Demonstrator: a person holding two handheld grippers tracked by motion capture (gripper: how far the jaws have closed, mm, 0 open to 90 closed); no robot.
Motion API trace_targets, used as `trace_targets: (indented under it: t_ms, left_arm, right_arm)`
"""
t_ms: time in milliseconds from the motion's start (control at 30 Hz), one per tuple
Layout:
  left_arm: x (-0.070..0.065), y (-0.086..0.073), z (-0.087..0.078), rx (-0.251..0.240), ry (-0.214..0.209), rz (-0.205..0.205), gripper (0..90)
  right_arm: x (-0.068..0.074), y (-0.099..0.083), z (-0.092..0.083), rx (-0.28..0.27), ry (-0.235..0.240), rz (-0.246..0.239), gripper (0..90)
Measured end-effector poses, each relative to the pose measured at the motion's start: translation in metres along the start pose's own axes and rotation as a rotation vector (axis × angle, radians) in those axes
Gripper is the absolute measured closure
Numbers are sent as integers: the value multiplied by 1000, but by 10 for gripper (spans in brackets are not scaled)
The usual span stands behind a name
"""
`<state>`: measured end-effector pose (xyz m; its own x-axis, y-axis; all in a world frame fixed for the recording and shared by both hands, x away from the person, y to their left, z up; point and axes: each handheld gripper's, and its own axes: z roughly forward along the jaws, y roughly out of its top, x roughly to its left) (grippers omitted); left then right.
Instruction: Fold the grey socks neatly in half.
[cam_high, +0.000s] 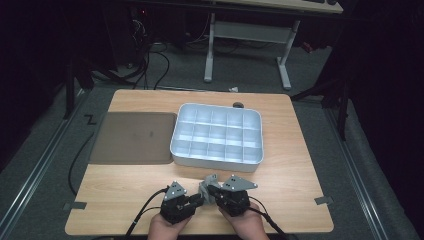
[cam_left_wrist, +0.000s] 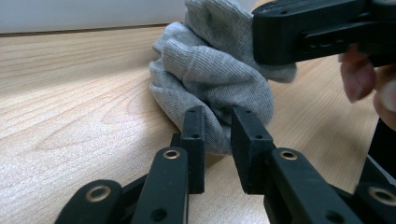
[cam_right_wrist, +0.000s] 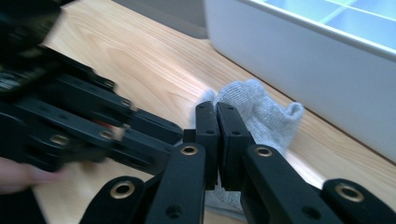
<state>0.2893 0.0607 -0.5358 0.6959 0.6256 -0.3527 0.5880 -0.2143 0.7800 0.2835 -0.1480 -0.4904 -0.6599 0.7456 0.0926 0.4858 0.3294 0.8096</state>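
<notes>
Right gripper view: both grippers working a grey sock (cam_right_wrist: 266, 114) on the table (cam_right_wrist: 154, 65).
The right gripper (cam_right_wrist: 217, 140) pinches sock fabric tight between its fingers, apparently anchoring it; the left gripper (cam_left_wrist: 217, 140) holds narrow jaws around the bundle's near edge, beside the tray (cam_high: 216, 135).

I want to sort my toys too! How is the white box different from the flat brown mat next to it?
The white box has raised walls and many small compartments; the brown mat lies flat with no dividers. The white box looks pale and shiny, the brown mat dark and dull. Both are rounded rectangles lying side by side on the wooden table.
</notes>
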Motion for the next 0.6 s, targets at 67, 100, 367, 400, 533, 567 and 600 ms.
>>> trace_targets:
  t_ms: [67, 100, 367, 400, 533, 567, 600]
  left_arm:
    - [0, 0, 0, 0, 0, 1, 760]
    - [0, 0, 0, 2, 3, 3, 761]
    - [3, 0, 1, 55, -9, 12, 757]
    - [3, 0, 1, 57, -6, 16, 762]
    - [3, 0, 0, 72, -5, 26, 755]
    - [6, -1, -4, 71, -6, 18, 746]
    - [8, -1, -7, 70, -7, 14, 745]
  right_arm:
    - [1, 1, 0, -3, 19, 10, 890]
    - [3, 2, 2, -9, 61, 29, 890]
    - [3, -5, 14, 20, 112, 63, 889]
    - [4, -5, 15, 24, 115, 62, 889]
    - [2, -11, 21, 39, 123, 78, 888]
    - [0, -13, 22, 47, 123, 87, 888]
    - [0, -14, 22, 52, 126, 89, 888]
